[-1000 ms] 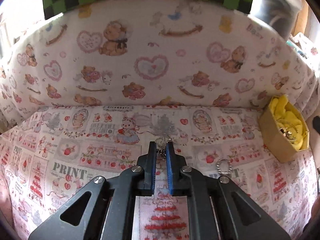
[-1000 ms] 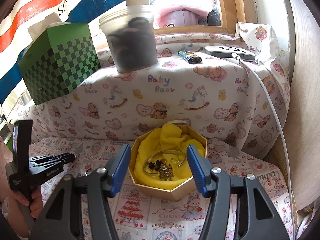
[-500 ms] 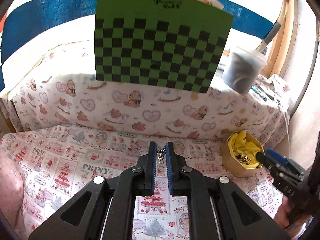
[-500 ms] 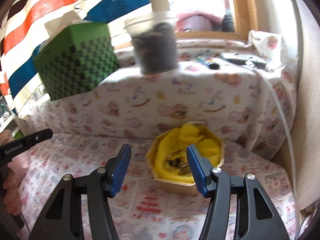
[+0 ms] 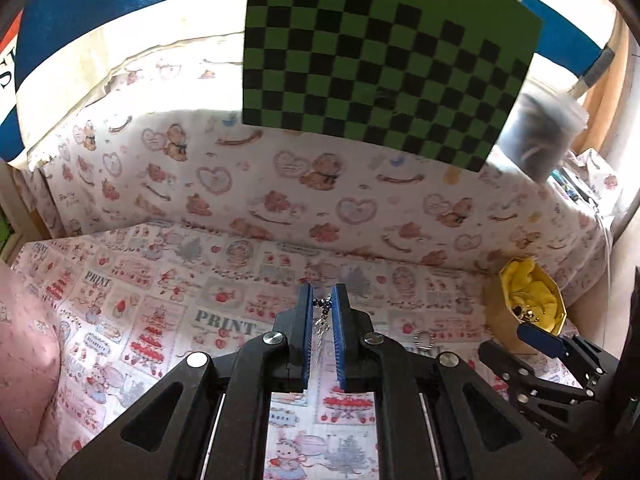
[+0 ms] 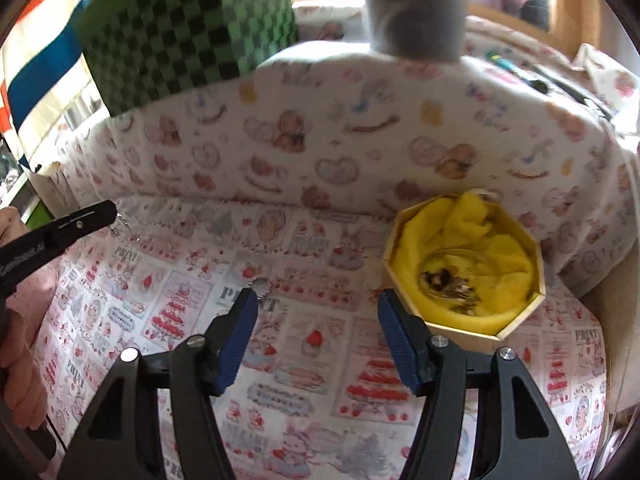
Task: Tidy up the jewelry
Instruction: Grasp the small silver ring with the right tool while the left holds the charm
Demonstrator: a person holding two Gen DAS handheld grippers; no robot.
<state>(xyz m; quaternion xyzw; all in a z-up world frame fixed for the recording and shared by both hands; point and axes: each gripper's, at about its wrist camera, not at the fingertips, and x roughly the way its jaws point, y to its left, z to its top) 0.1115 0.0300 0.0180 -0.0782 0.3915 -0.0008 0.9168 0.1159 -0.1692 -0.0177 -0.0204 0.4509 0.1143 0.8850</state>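
Left wrist view: left gripper (image 5: pixel 323 312), jaws pinching a thin chain (image 5: pixel 324 308), lifting it clear of the printed worktop (image 5: pixel 160 320); another small chain (image 5: pixel 425 338) lying loose, well short of the octagonal box (image 5: pixel 494 312).

Right wrist view: right gripper (image 6: pixel 318 312), jaws opening on nothing, nearing that loose chain (image 6: pixel 261 284); box (image 6: pixel 516 328) already holding several pieces; apparently midway.

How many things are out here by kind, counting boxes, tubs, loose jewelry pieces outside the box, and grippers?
Boxes: 2, green checkered box, octagonal box lined in yellow
Tubs: 1, grey tub
Loose jewelry pieces: 2, chain pinched in the left gripper, small ring chain on the cloth
Grippers: 2, left gripper, and right gripper, jaws opening, empty
Total: 7
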